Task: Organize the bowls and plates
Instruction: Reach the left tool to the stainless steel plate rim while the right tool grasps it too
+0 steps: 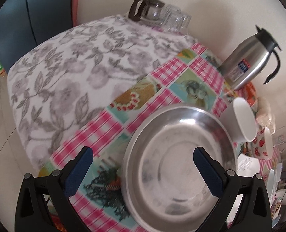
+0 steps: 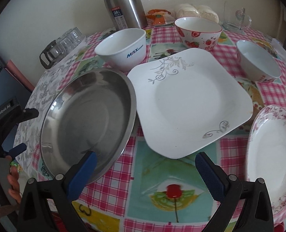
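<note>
A steel plate (image 2: 88, 116) lies at the table's left, also seen close below in the left wrist view (image 1: 179, 154). A white square plate (image 2: 189, 104) lies in the middle and a floral-rimmed plate (image 2: 274, 160) at the right. Behind stand a white MAX bowl (image 2: 121, 48), a strawberry bowl (image 2: 199, 31) and a small white bowl (image 2: 257, 62). My left gripper (image 1: 143, 160) is open, its jaws astride the steel plate's near left rim. My right gripper (image 2: 145, 166) is open and empty, near the table's front, between the steel and square plates.
A steel thermos jug (image 2: 125, 2) stands at the back by the wall. Upturned glasses (image 2: 69, 38) and a glass pot (image 1: 144, 9) lie at the far left on a grey floral cloth (image 1: 69, 73). A glass mug (image 2: 237, 19) and wrapped buns (image 2: 197, 11) sit at the back right.
</note>
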Demonstrator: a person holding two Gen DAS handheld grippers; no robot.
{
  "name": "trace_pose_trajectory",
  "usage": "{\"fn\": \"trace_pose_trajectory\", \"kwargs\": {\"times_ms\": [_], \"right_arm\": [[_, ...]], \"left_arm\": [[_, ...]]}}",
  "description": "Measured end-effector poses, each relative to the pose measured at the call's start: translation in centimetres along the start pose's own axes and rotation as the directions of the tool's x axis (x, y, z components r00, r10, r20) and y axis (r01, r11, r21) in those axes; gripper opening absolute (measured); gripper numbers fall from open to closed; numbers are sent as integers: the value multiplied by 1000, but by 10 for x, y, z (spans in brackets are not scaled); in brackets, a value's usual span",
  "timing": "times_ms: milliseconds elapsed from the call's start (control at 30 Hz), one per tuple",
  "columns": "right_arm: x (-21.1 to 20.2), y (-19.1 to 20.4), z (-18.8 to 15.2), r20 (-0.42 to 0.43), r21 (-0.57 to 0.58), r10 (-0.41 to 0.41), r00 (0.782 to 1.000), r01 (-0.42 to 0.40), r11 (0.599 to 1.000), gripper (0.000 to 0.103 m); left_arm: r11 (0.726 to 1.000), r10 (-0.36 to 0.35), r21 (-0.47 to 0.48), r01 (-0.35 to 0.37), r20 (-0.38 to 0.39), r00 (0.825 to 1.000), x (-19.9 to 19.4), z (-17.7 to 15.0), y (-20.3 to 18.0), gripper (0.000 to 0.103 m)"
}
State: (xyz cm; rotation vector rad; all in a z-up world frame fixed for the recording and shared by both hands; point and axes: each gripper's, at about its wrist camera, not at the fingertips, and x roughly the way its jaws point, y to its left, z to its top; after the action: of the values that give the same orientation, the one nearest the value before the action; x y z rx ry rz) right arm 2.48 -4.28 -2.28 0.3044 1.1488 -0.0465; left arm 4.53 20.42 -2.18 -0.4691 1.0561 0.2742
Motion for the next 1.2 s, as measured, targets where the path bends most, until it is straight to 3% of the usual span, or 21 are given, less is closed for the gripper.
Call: {"fn": "trace_pose_trajectory", "kwargs": {"times_ms": [200,300,400,633,767,1067,1200], "right_arm": [[2,2,0,11,15,42,999,-42,999,98],[0,5,0,30,17,55,998,-55,998,96],[-4,5,0,40,32,97,994,-98,995,88],[1,14,0,14,13,157,988,-157,988,86],[9,16,0,-19,22,176,984,-175,984,79],[35,12,6,-68,98,196,978,-189,977,56],[42,12,10,-65,108,197,978,-189,976,52]], "left_arm": [[999,-4,51,5,-16,1000,9,1,-6,103],[998,36,56,-34,-32,999,14,-1,-5,103],[998,52,50,-49,-53,997,20,-2,-2,103],[999,28,48,-24,-93,995,32,-4,-2,103],[998,30,59,-25,-97,995,37,-3,-5,102],[999,12,43,-6,-143,990,57,1,-4,76],[998,14,61,-6,-142,990,64,2,-7,71]]}}
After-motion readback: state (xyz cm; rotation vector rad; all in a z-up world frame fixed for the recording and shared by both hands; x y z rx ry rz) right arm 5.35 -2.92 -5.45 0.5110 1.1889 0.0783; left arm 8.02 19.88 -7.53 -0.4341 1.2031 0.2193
